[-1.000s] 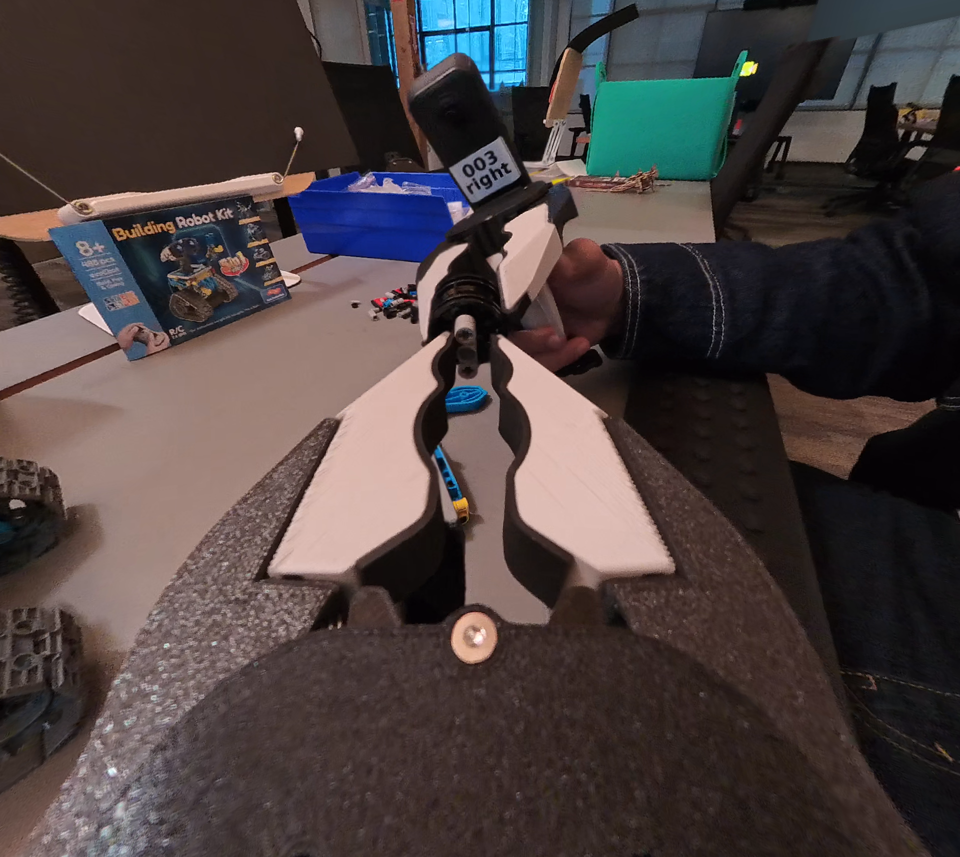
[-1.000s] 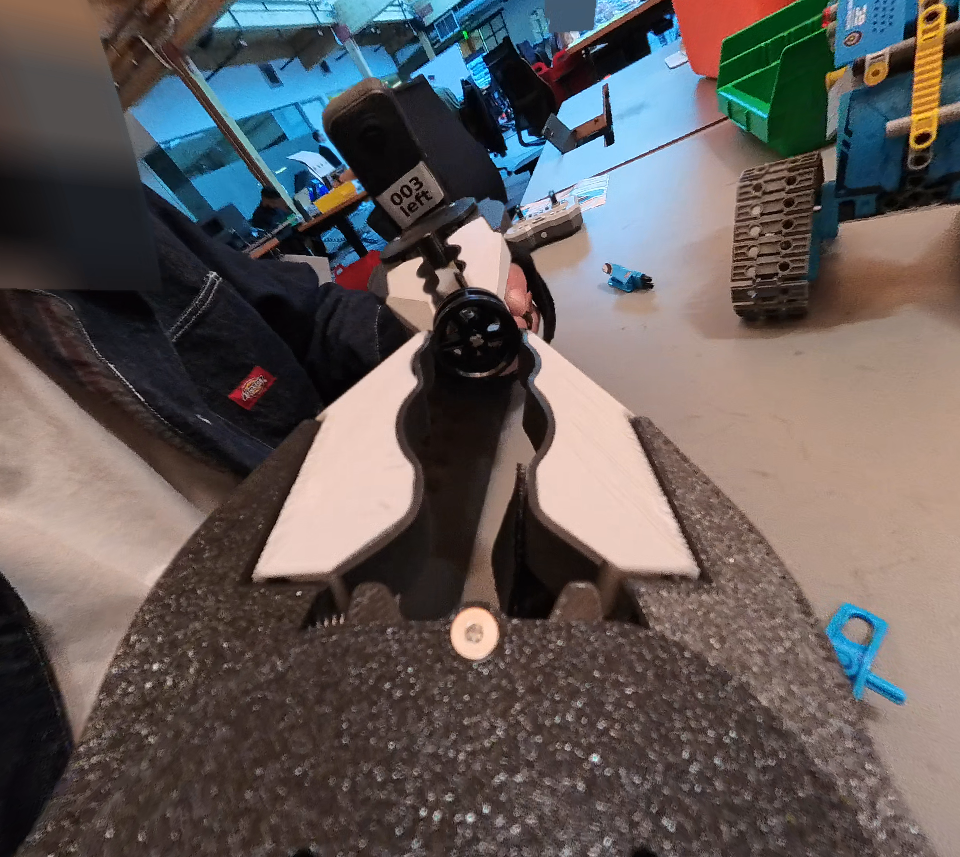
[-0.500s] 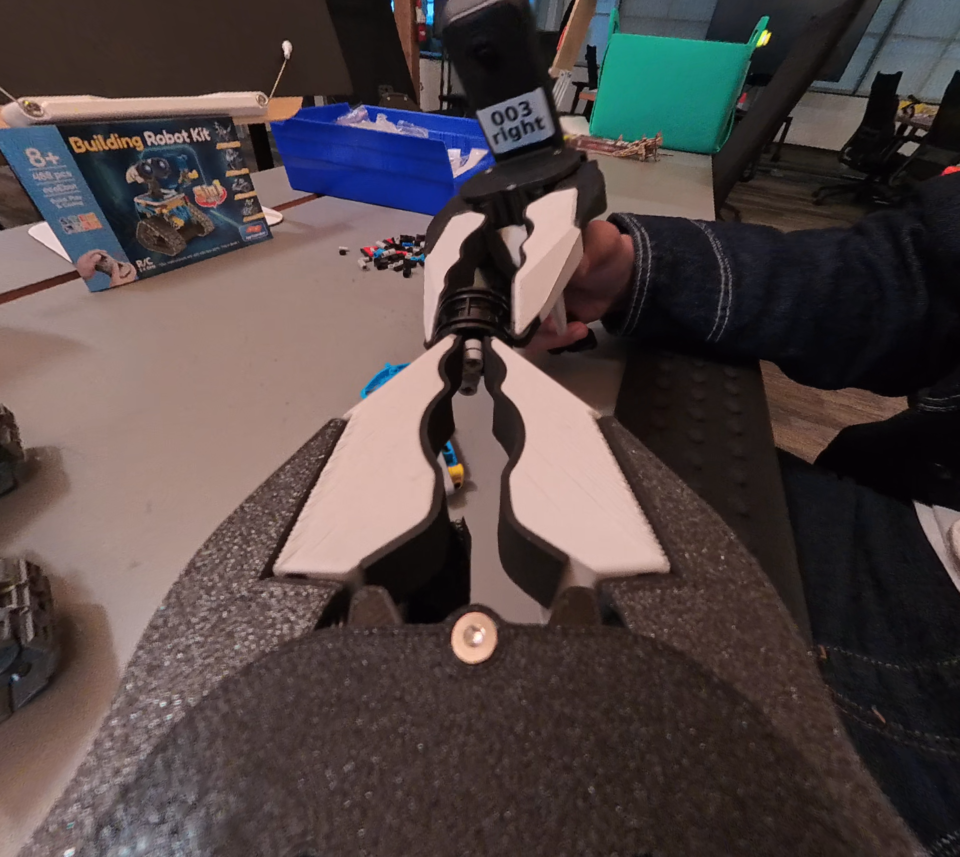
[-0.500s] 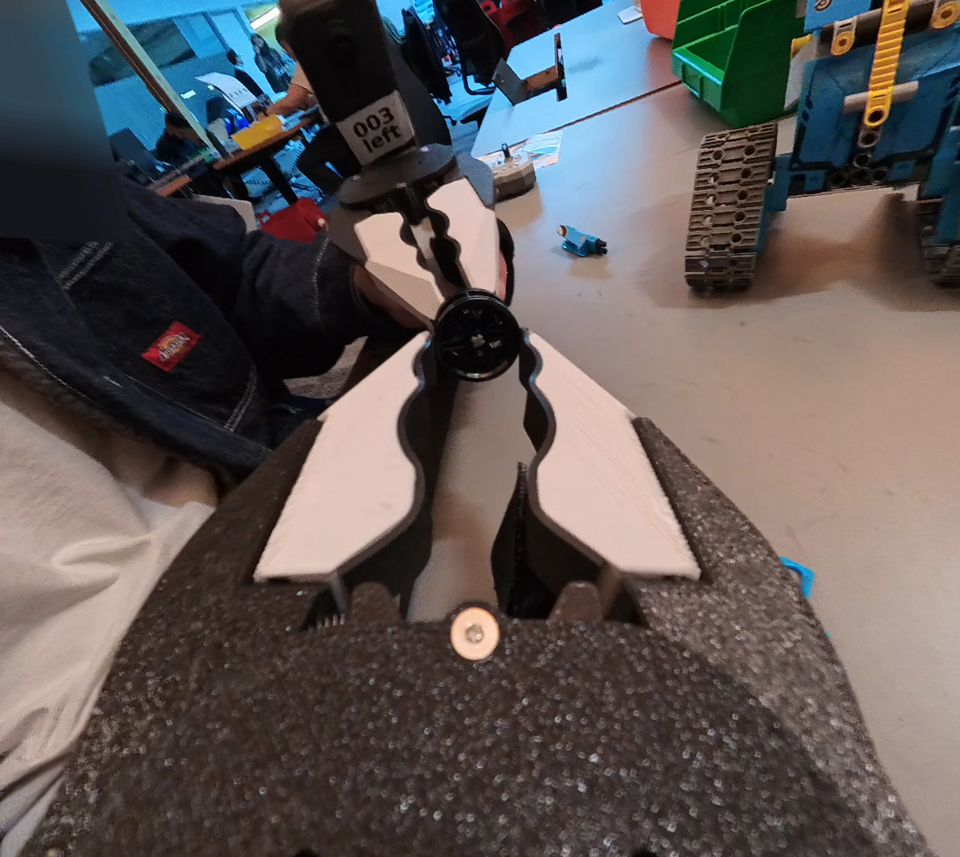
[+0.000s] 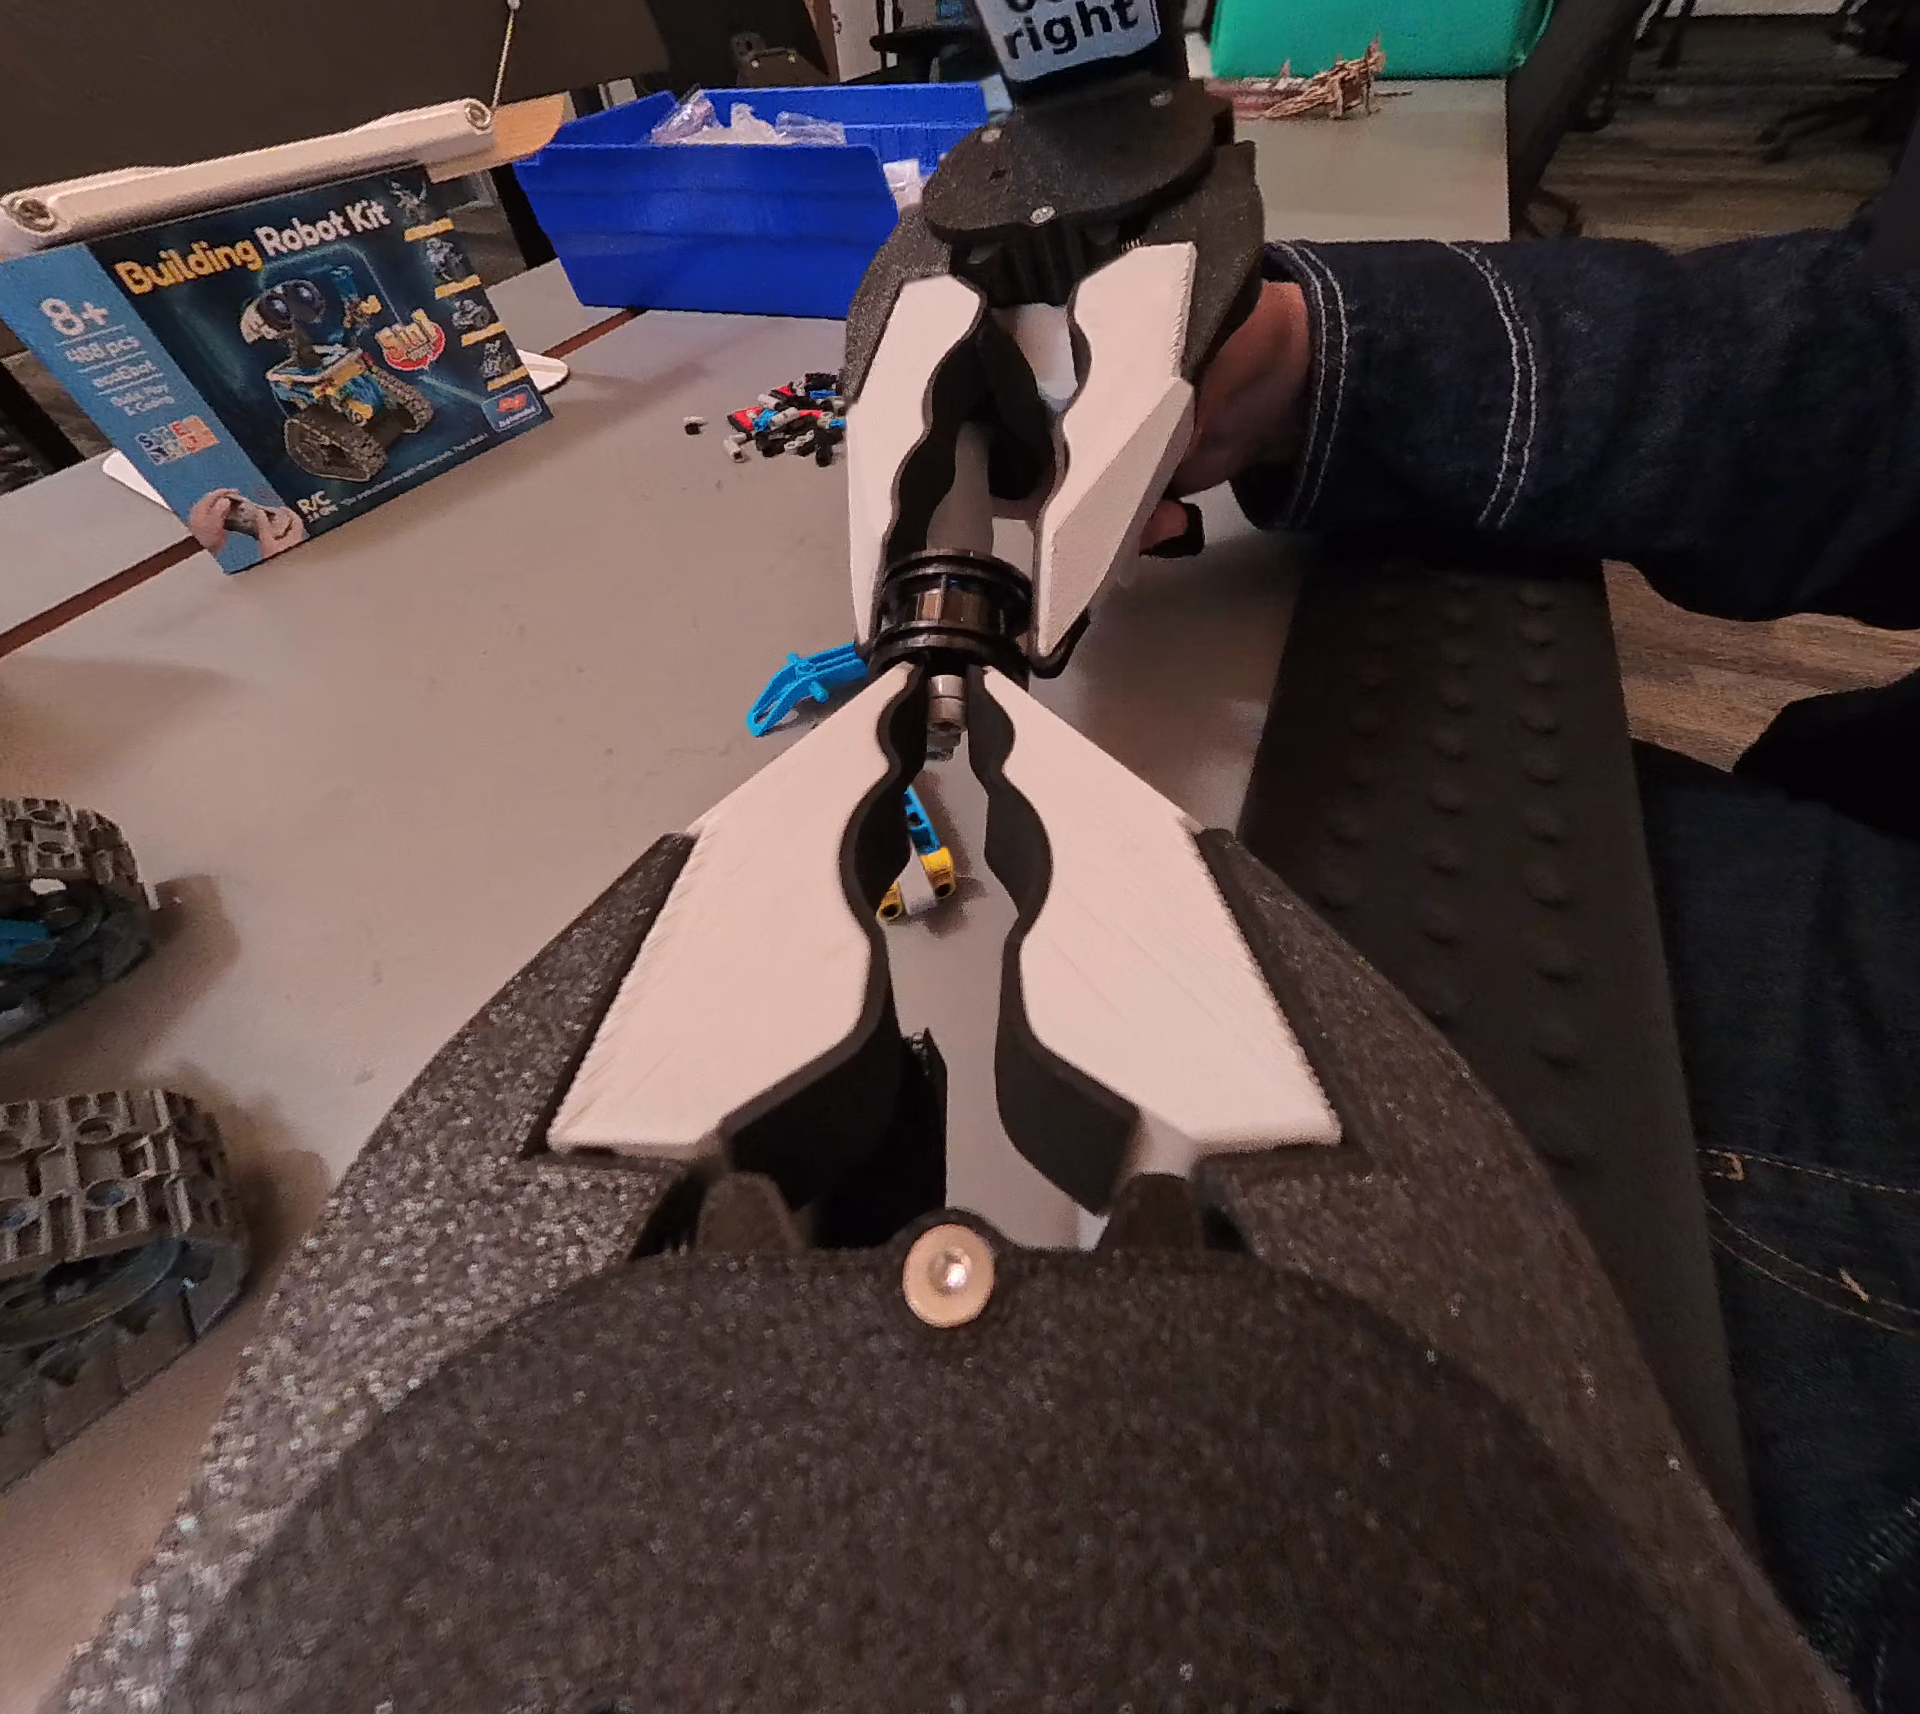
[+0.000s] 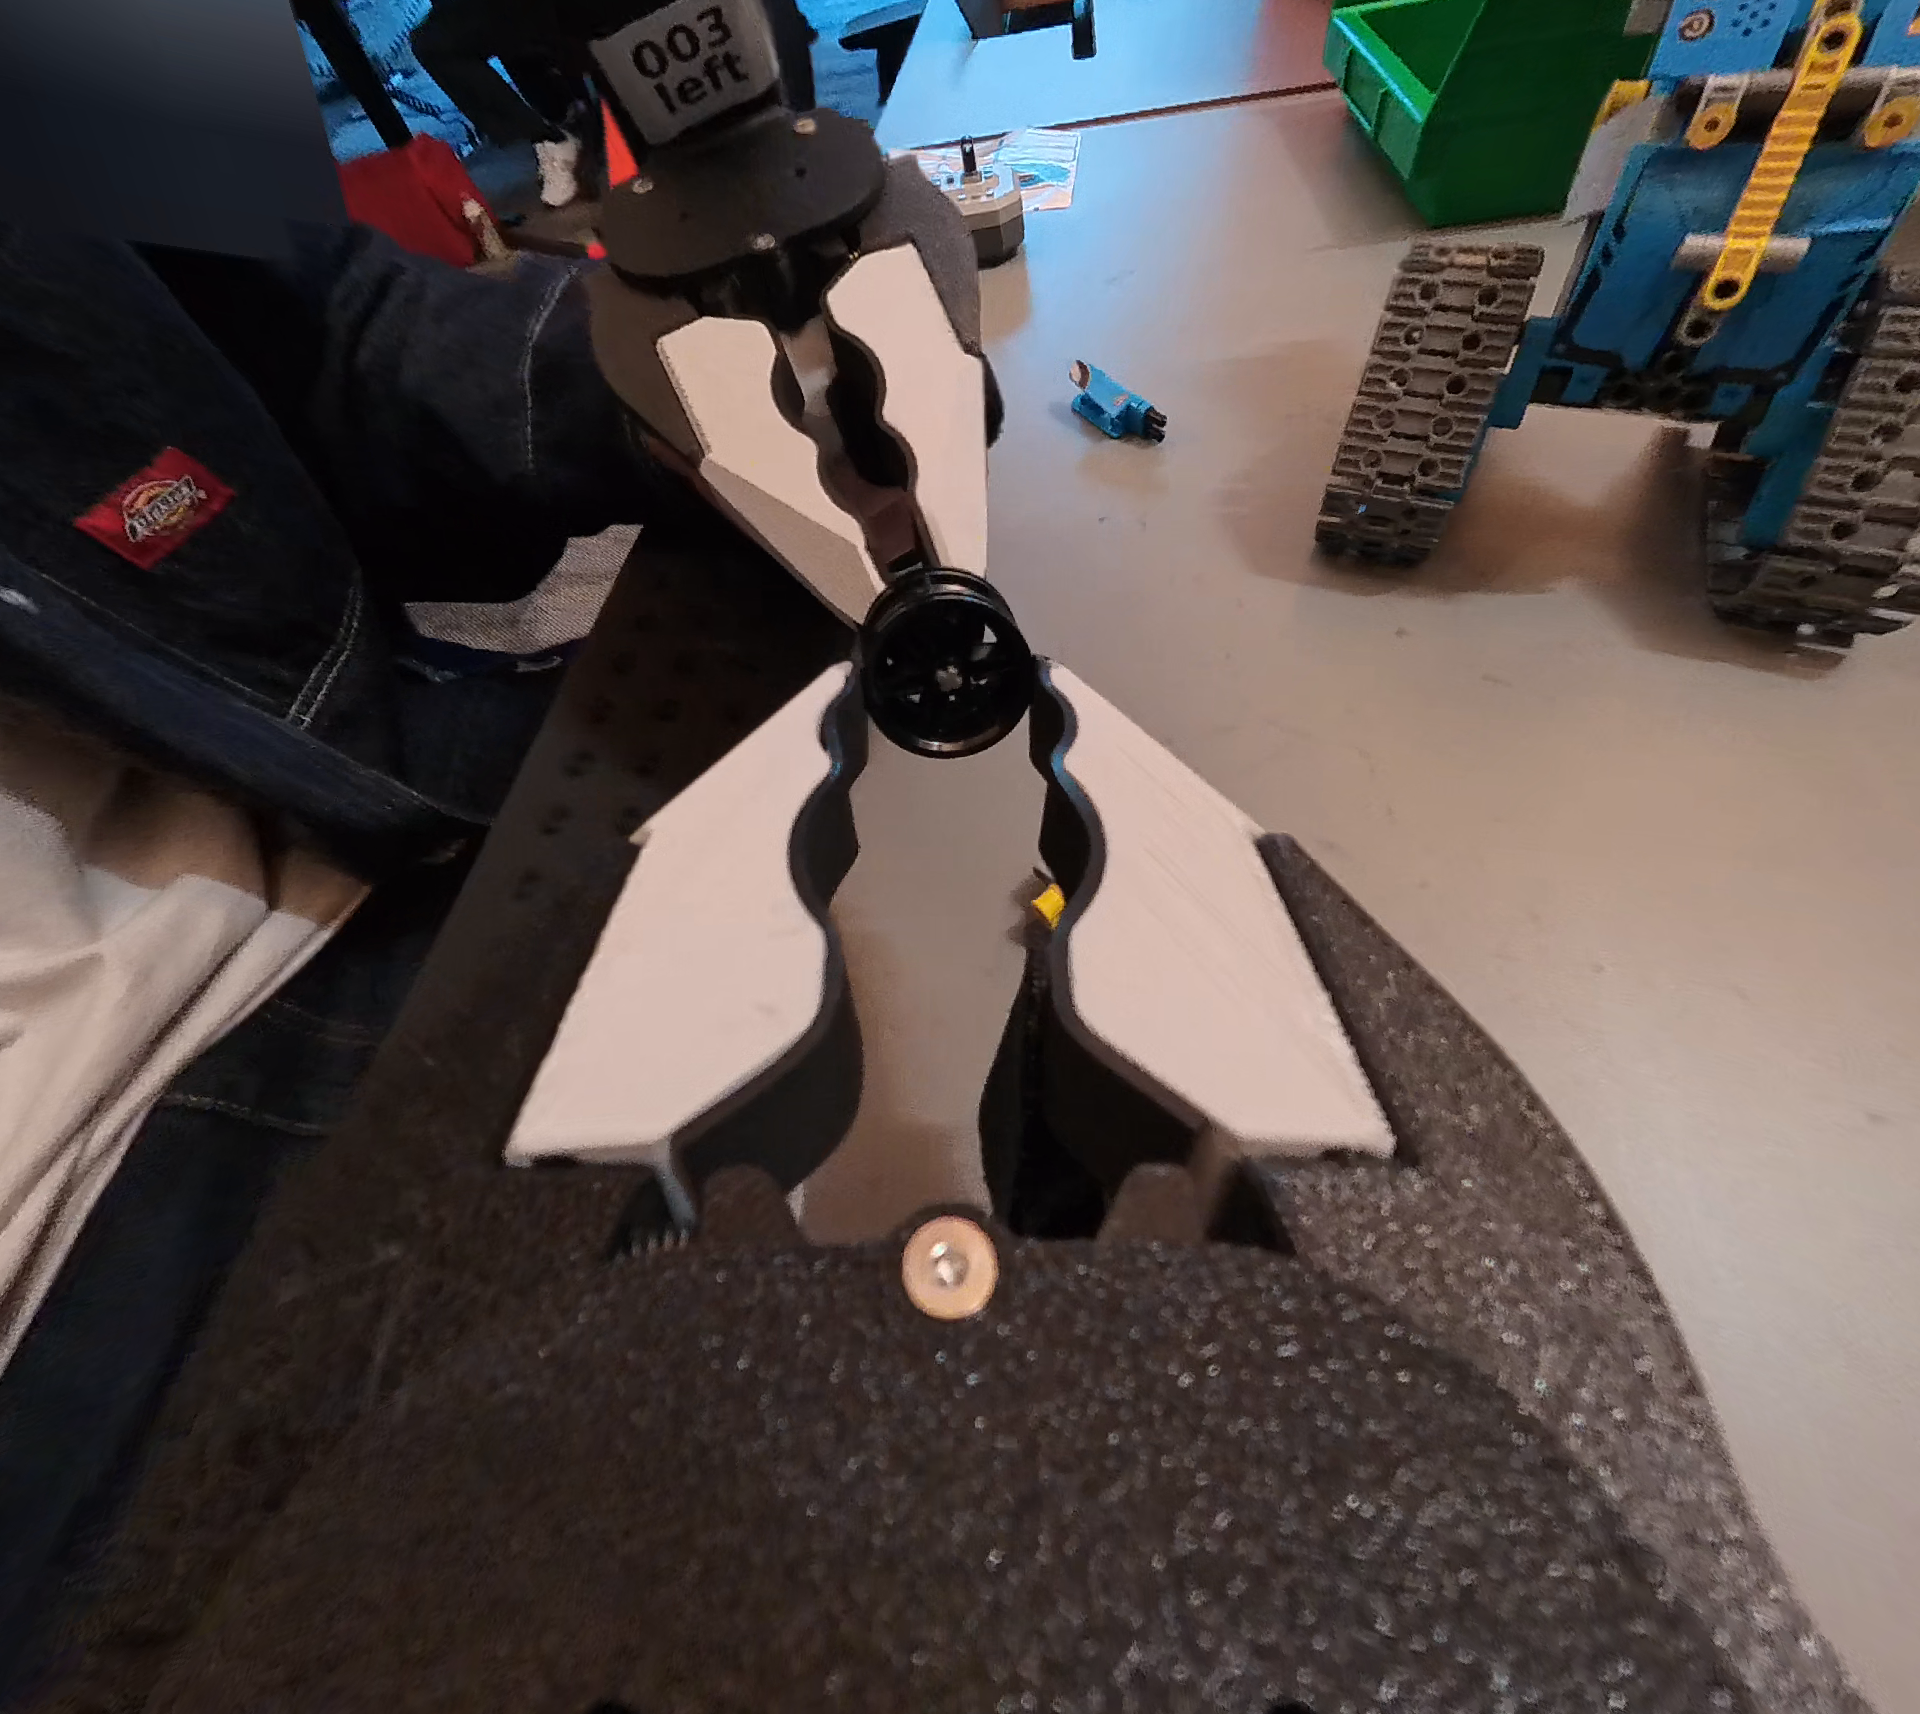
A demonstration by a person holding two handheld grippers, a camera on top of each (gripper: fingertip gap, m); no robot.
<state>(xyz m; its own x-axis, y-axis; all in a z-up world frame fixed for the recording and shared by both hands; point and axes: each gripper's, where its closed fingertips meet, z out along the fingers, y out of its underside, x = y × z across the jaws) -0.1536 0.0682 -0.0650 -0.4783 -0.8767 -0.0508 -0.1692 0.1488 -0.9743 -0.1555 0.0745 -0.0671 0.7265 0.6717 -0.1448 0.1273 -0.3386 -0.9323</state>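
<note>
My right gripper [image 6: 945,679] is shut on a small black spoked wheel [image 6: 943,677], held above the grey table [image 6: 1455,833]. My left gripper [image 5: 943,710] faces it tip to tip and is shut on a short grey axle [image 5: 945,717] whose end meets the wheel's hub [image 5: 951,606]. In the left wrist view the right gripper [image 5: 961,625] points towards me, held by a hand in a dark denim sleeve [image 5: 1558,417]. In the right wrist view the left gripper [image 6: 899,544] comes in from behind the wheel. How far the axle sits in the hub is hidden.
A blue tracked brick robot [image 6: 1714,262] and green bin [image 6: 1475,64] stand to the right. A kit box [image 5: 281,355], blue bin [image 5: 727,220], pile of small parts [image 5: 790,428] and loose blue pieces [image 5: 800,693] lie on the table. Grey treads [image 5: 94,1197] sit at the left, a black mat [image 5: 1455,833] at the near edge. Both grippers' tips are close together, under 4 cm apart. The blue tracked brick robot [image 6: 1714,262] is about equally far from each gripper, around 20 centimeters.
Both grippers have tilted down towards the table and drawn closer, so each looms larger in the other's view. The wheel and axle stay gripped and together.
</note>
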